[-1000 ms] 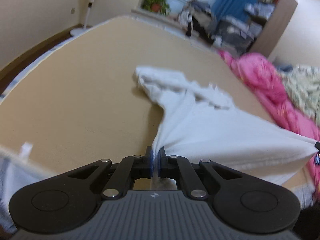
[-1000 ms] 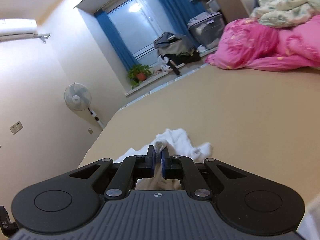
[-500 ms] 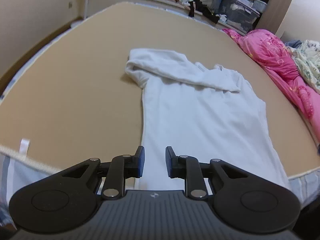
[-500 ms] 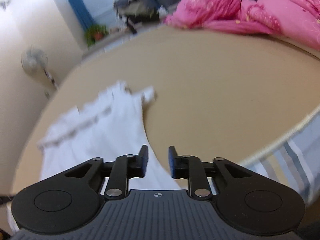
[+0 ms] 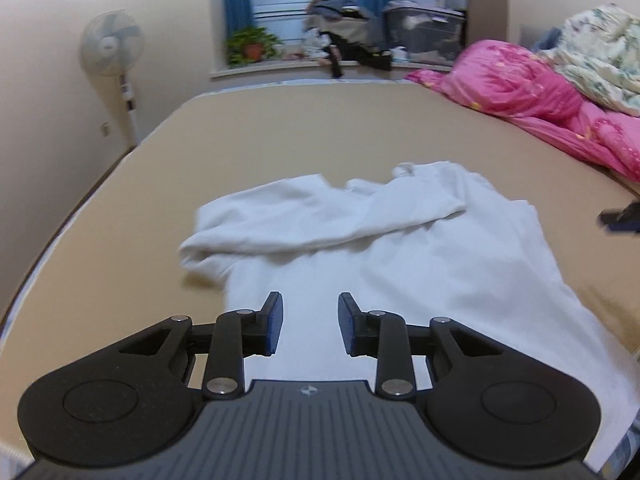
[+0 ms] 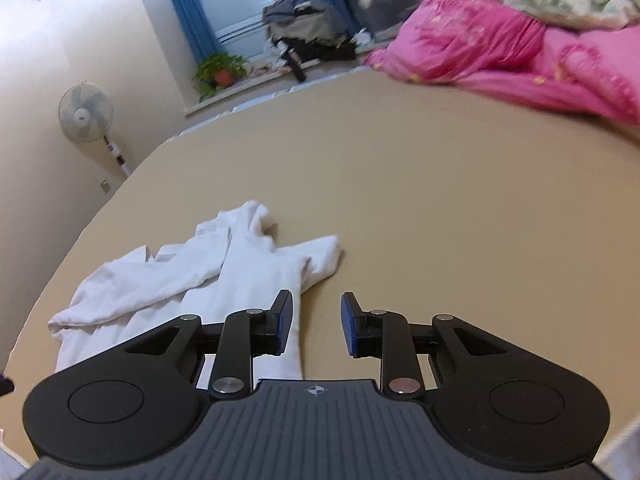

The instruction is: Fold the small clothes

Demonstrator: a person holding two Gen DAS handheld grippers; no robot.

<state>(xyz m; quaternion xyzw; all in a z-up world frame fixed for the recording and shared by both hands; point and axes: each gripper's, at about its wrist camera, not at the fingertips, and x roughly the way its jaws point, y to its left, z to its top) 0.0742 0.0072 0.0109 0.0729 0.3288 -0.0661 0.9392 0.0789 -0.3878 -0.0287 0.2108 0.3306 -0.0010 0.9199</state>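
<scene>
White cotton shirt (image 5: pixel 400 264), flat on your tan bed (image 6: pixel 440 200), sleeves bunched across its top. Left gripper (image 5: pixel 310 330) opening, empty; right gripper (image 6: pixel 316 328) parted, empty. Risk: you pinch both layers, dragging creases

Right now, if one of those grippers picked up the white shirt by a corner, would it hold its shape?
Probably not. The white shirt lies crumpled, its sleeve flopped across it, so it likely sags and drapes. It looks thin, so probably light. On the smooth tan bed it may slide and bunch when pushed.
</scene>
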